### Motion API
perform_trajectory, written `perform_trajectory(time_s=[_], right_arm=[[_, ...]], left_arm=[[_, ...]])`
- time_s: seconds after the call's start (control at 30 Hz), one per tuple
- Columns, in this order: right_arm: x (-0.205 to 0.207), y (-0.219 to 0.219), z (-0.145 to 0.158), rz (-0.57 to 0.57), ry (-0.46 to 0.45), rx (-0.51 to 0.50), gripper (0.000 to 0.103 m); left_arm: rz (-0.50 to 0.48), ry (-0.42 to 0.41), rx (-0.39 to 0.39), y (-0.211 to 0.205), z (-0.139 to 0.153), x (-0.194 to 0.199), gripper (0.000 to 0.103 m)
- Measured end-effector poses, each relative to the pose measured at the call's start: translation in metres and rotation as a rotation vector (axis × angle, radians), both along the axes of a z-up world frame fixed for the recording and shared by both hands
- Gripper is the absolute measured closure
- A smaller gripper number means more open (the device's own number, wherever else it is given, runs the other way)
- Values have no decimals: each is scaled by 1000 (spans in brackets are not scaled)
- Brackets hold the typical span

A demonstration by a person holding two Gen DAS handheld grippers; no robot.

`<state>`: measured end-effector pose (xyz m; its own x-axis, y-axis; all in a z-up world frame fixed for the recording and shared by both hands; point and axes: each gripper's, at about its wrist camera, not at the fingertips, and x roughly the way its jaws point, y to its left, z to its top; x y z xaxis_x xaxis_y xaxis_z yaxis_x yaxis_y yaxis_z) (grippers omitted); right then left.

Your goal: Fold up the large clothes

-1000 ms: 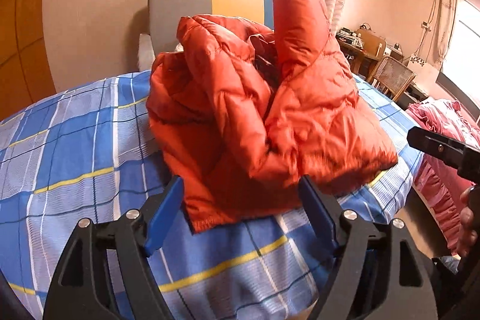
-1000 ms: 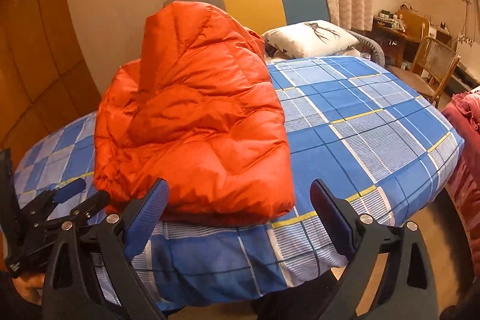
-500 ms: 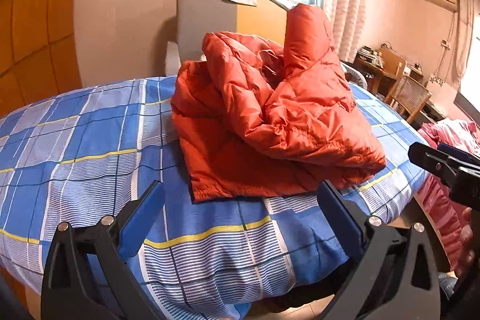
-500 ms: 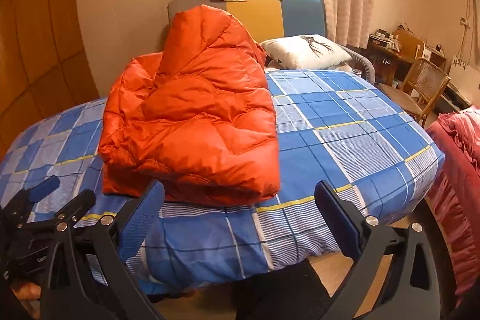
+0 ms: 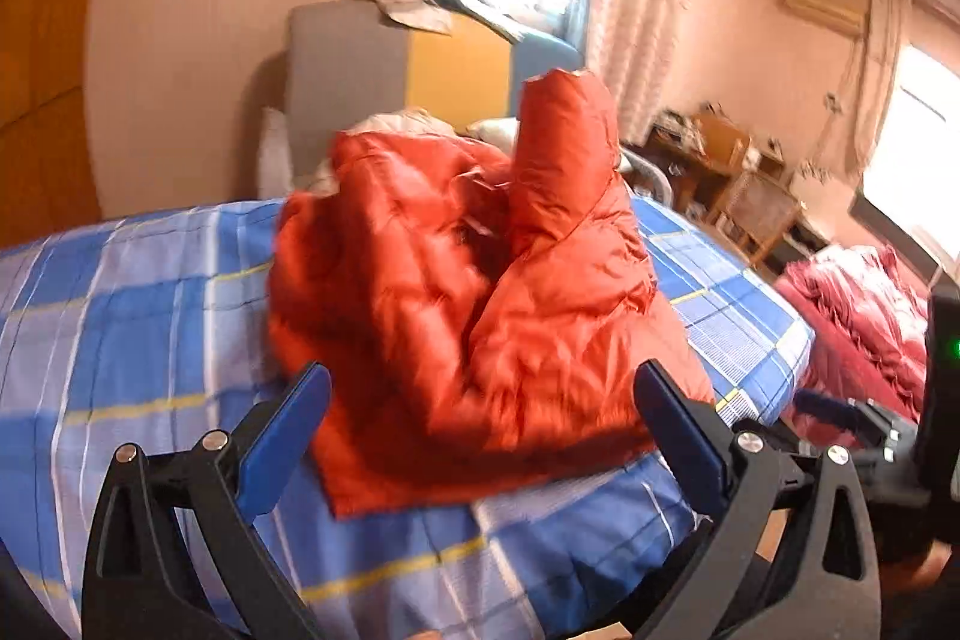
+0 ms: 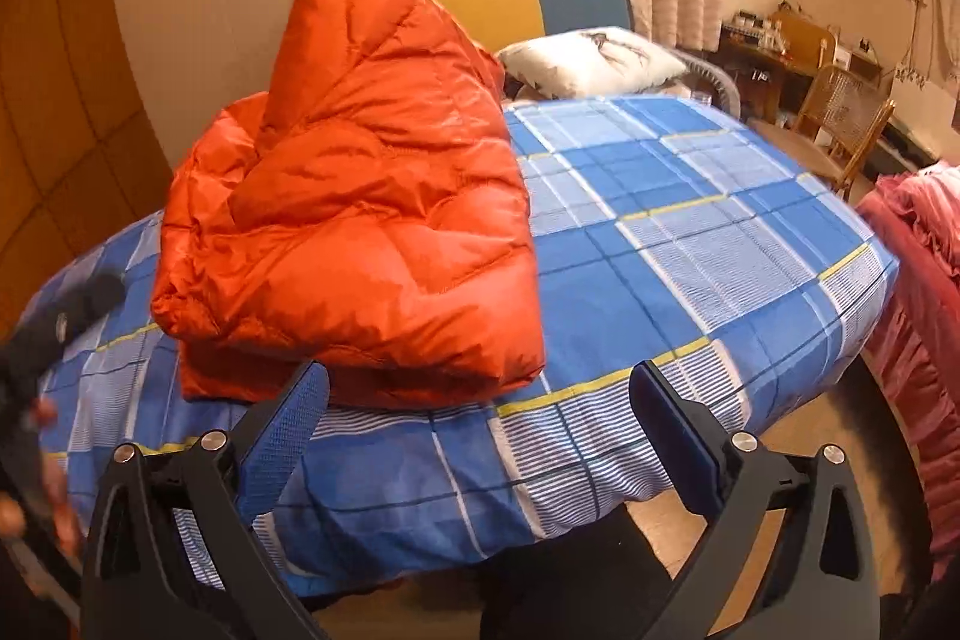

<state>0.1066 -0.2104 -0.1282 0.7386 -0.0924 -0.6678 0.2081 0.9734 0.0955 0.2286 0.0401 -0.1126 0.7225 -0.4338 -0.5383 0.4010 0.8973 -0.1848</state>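
Fingers (image 5: 282, 436) of both grippers spread wide, pinching nothing.
The left gripper (image 5: 480, 436) and right gripper (image 6: 477, 436) hover at the bed's near edge; the folded orange jacket (image 6: 360, 232) lies bunched on the blue checked bedsheet (image 6: 690, 232), hood upright.

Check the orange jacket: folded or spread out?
Folded: the orange jacket lies doubled in a puffy bundle on the blue plaid bed, hood sticking up.

Folded jacket (image 6: 354, 220) on bed (image 6: 690, 244), left-centre of frame; pillow (image 6: 594, 55) behind, upper centre; chair (image 6: 840, 118) far right.
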Motion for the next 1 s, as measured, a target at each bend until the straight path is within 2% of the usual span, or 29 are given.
perform_trajectory(time_s=[0.07, 0.13, 0.17, 0.2, 0.23, 0.27, 0.3, 0.33, 0.43, 0.47, 0.5, 0.53, 0.57, 0.6, 0.67, 0.73, 0.93, 0.97, 1.0], right_arm=[[1, 1, -2, 9, 6, -9, 3], [2, 1, -2, 20, 2, -10, 3], [3, 2, -2, 21, 5, -13, 3], [4, 2, -2, 23, 6, -14, 3], [5, 3, -3, 30, 8, -14, 3], [6, 4, -4, 33, 11, -18, 3], [7, 5, -5, 35, 17, -24, 3], [8, 6, -7, 42, 23, -25, 3], [11, 10, -11, 52, 37, -33, 3], [12, 10, -12, 53, 37, -31, 3], [12, 10, -13, 54, 36, -30, 3], [13, 10, -14, 54, 40, -28, 3], [15, 9, -15, 50, 46, -24, 3], [16, 9, -16, 49, 49, -19, 3], [17, 11, -17, 54, 54, -34, 3], [18, 13, -18, 63, 59, -31, 3], [15, 12, -15, 60, 40, -52, 3], [15, 11, -15, 60, 40, -47, 3], [15, 10, -16, 57, 41, -41, 3]], left_arm=[[-43, 41, 8, -9, -2, 25, 3], [-69, 101, 7, -13, -9, 49, 14], [-68, 121, 0, -13, -12, 58, 29], [-71, 132, 2, -12, -15, 66, 50], [-81, 131, 14, -12, -17, 69, 65], [-95, 125, 27, -11, -18, 73, 87], [-123, 111, 24, -7, -18, 73, 94], [-121, 95, 48, -4, -19, 73, 96], [-158, 97, 62, 11, -25, 72, 97], [-171, 114, 42, 16, -26, 73, 94], [-165, 125, 12, 22, -25, 72, 83], [-162, 122, -9, 25, -24, 70, 66], [-178, 123, -53, 29, -22, 69, 30], [-188, 117, -103, 33, -19, 67, 22], [-229, 134, -157, 32, -15, 69, 20], [-252, 146, -160, 24, -12, 75, 18], [-298, 195, -115, -12, -19, 91, 16], [-293, 195, -109, -15, -20, 91, 21], [-276, 179, -78, -19, -21, 91, 45]])
